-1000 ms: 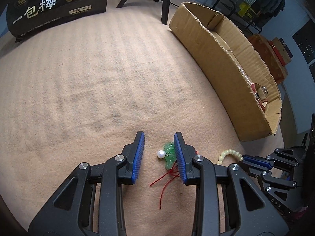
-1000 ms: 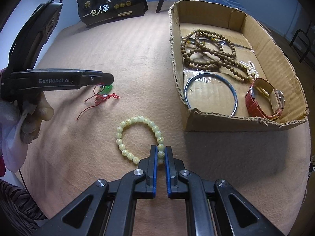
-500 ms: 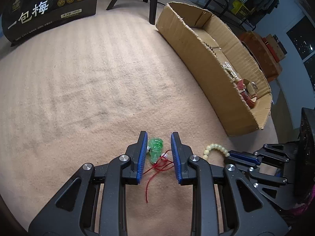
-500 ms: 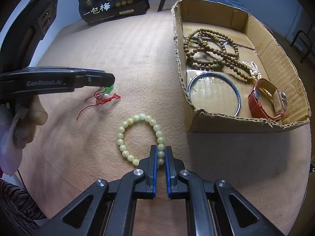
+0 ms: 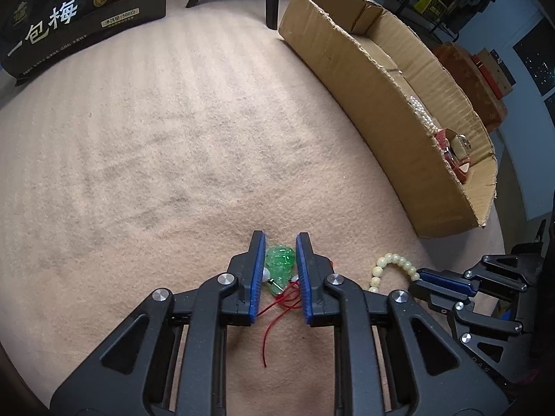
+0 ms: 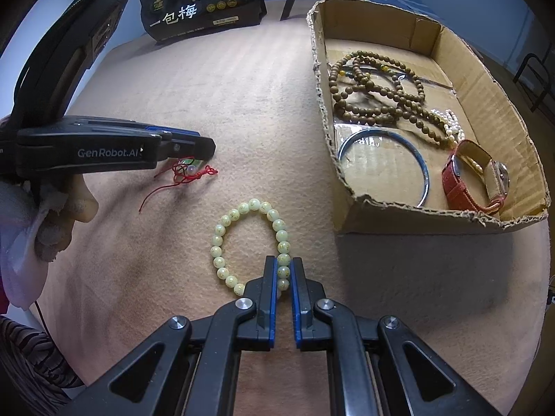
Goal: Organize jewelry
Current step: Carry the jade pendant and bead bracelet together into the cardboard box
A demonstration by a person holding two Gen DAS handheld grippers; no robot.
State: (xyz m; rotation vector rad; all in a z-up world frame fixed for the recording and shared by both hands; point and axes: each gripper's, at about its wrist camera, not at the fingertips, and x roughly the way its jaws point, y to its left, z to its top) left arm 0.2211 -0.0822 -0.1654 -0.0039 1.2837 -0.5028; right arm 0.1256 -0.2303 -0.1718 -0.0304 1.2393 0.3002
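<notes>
Both grippers down on jewelry on the felt.
Left gripper (image 5: 280, 242), marked "GenRobot.AI", is closing around the green pendant (image 5: 280, 265); right gripper (image 6: 284, 263) pinches the pale bracelet (image 6: 249, 242) beside the box (image 6: 409, 222).

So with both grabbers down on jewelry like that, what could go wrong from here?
The left gripper is closing around the green pendant, which is small and could squirt out. Its red cord trails loose and might snag. The right gripper pinches one side of the pale bead bracelet, so it may slip when lifted.
</notes>
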